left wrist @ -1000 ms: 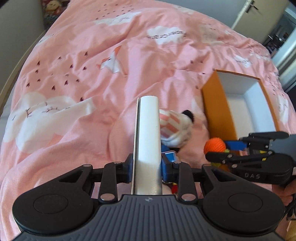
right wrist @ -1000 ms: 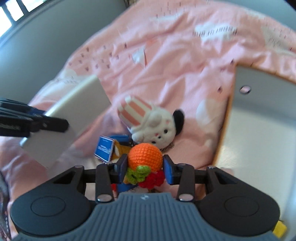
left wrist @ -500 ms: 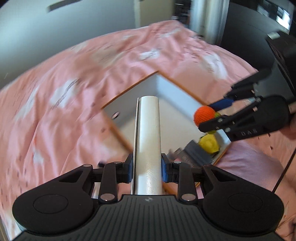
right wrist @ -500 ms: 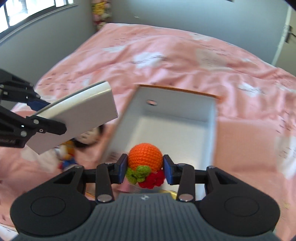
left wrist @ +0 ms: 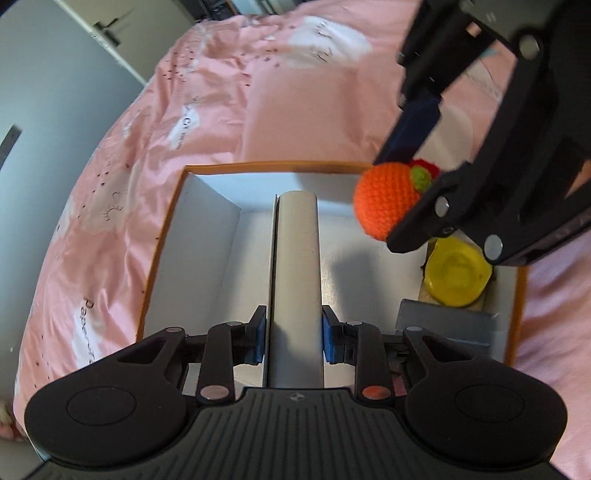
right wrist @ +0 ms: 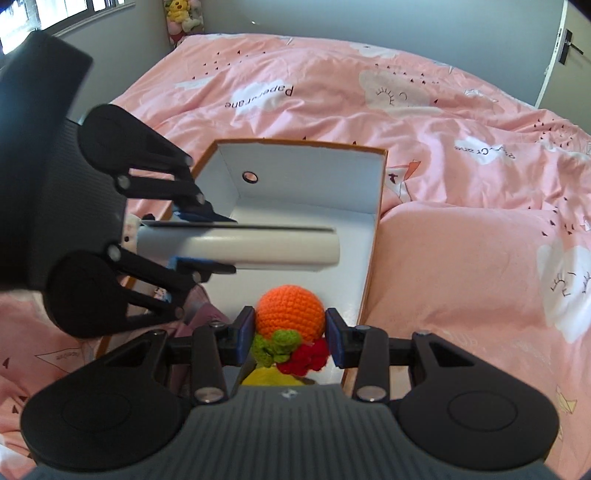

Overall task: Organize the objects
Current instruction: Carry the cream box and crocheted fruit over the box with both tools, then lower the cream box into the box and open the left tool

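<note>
My left gripper [left wrist: 293, 341] is shut on a flat white case [left wrist: 297, 266] and holds it over the open orange-rimmed white box [left wrist: 207, 221]. The case [right wrist: 258, 247] and left gripper [right wrist: 218, 245] also show in the right wrist view. My right gripper [right wrist: 290, 336] is shut on an orange crocheted ball [right wrist: 290, 310] with green and red trim, above the box's near end [right wrist: 373, 236]. The ball [left wrist: 384, 203] and right gripper [left wrist: 410, 206] show at the box's right side in the left wrist view.
A yellow round toy [left wrist: 456, 275] and a grey block [left wrist: 443, 325] lie in the box's right end. A pink patterned duvet [right wrist: 461, 155] surrounds the box. Small toys [right wrist: 129, 230] lie on the bed left of the box. Grey walls and a door [left wrist: 103, 33] stand behind.
Both grippers have swung from the toy pile on the bed to above the box, each still holding its object. The ball now hangs over the box's end by the yellow toy.
</note>
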Action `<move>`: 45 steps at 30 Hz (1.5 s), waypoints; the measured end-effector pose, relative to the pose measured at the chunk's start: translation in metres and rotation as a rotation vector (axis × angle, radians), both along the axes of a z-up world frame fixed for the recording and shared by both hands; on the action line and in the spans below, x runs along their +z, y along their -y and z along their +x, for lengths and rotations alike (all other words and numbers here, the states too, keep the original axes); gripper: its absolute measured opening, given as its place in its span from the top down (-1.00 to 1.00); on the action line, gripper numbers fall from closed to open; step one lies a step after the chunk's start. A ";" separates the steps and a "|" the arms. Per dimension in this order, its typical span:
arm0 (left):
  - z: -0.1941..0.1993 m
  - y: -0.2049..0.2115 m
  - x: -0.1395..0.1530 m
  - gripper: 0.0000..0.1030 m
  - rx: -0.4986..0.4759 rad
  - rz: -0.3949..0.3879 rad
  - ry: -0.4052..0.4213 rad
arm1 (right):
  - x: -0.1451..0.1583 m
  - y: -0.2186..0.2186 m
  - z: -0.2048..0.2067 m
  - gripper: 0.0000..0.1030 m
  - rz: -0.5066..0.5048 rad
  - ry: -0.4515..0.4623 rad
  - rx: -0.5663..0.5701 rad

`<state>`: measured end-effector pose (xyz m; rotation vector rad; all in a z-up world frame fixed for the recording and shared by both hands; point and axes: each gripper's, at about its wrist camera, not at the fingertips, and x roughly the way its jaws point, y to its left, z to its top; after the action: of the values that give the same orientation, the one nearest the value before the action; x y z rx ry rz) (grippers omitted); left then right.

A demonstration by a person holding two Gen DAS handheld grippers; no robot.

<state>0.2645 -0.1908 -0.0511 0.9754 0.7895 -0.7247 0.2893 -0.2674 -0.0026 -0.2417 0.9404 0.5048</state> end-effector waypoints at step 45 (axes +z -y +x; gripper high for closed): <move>0.081 -0.016 -0.051 0.40 0.143 -0.006 -0.144 | -0.009 0.012 0.022 0.16 0.018 -0.052 -0.038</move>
<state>0.3453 -0.1745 -0.1016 0.8586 0.9726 -0.6775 0.3117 -0.2796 -0.0112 -0.1952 0.9887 0.4864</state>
